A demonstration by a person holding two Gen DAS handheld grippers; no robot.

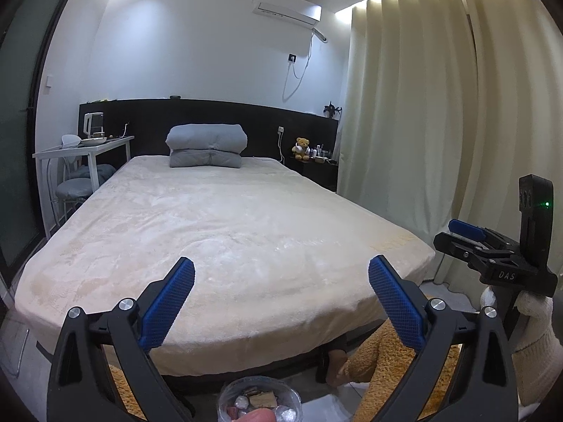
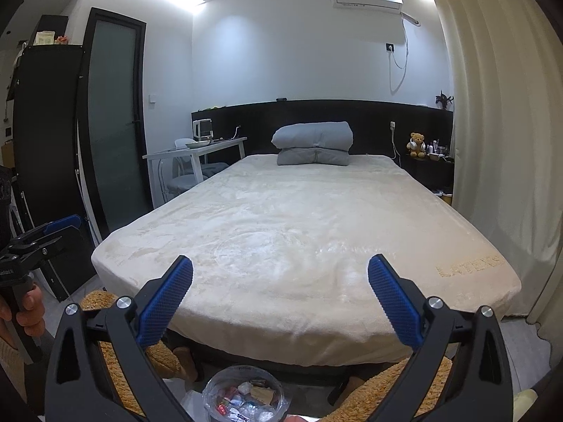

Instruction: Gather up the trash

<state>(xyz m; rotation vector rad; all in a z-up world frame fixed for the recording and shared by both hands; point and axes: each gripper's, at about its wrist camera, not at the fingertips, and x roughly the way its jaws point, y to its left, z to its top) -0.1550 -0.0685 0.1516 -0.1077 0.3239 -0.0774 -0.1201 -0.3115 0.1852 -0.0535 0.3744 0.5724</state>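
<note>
A clear round trash container [image 1: 258, 401] holding several wrappers and scraps sits on the floor at the foot of the bed, low between my fingers. It also shows in the right wrist view as the container [image 2: 244, 397]. My left gripper [image 1: 281, 267] is open, nothing between its blue pads, and it hangs above the container facing the bed. My right gripper [image 2: 279, 263] is likewise open and empty. Each gripper appears from the side in the other view: the right gripper [image 1: 468, 232] at the right edge, the left gripper [image 2: 59, 227] at the left edge.
A wide bed [image 1: 228, 228] with a cream cover fills the middle, with a folded grey quilt [image 1: 206, 146] at its head. A white table [image 1: 84, 149] and stool stand to the left, cream curtains [image 1: 422, 123] to the right. A person's legs in fuzzy orange trousers [image 1: 373, 355] flank the container.
</note>
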